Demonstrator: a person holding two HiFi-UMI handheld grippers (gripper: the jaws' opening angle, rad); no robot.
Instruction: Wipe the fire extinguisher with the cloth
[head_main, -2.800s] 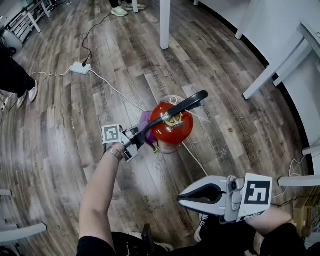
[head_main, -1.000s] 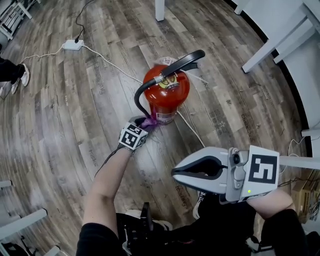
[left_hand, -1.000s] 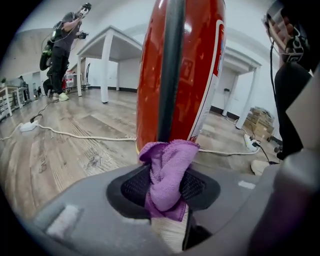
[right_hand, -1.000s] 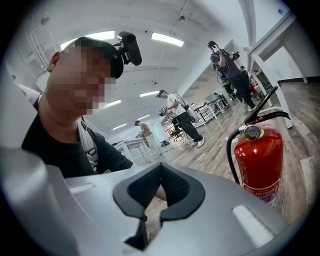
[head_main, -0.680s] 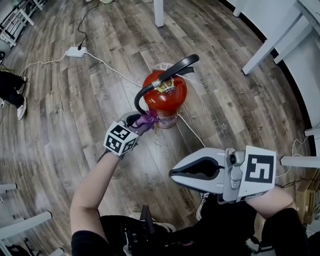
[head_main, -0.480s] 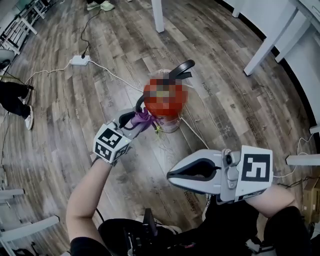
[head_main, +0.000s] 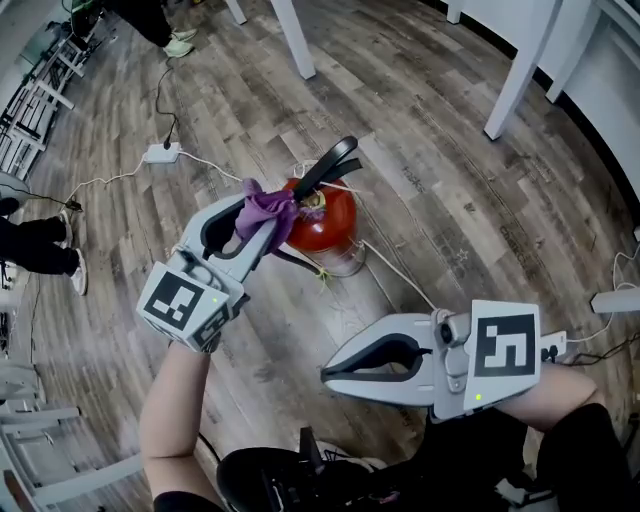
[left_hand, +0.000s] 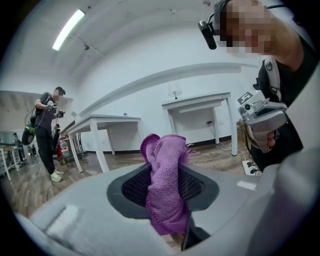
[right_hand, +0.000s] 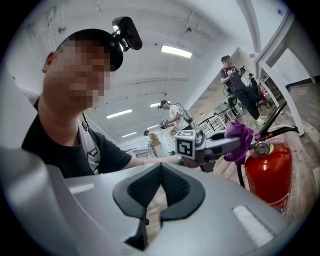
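wood floor (head_main: 450, 200), fire extinguisher (head_main: 325, 218), left gripper (head_main: 264, 222) just tightening on purple cloth (left_hand: 165, 185), right gripper (head_main: 330, 368) closed empty

The left claw (left_hand: 167, 175) has just been closing, its jaws pinching the purple cloth (left_hand: 165, 192), which bunches above the tips. Beyond it stand 2 white tables, left table (left_hand: 102, 121) and right table (left_hand: 200, 101). A person (left_hand: 47, 132) stands far left.

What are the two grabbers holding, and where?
The left gripper pinches the bunched purple cloth around its middle, its jaws just closing tighter; the right gripper is shut and empty.
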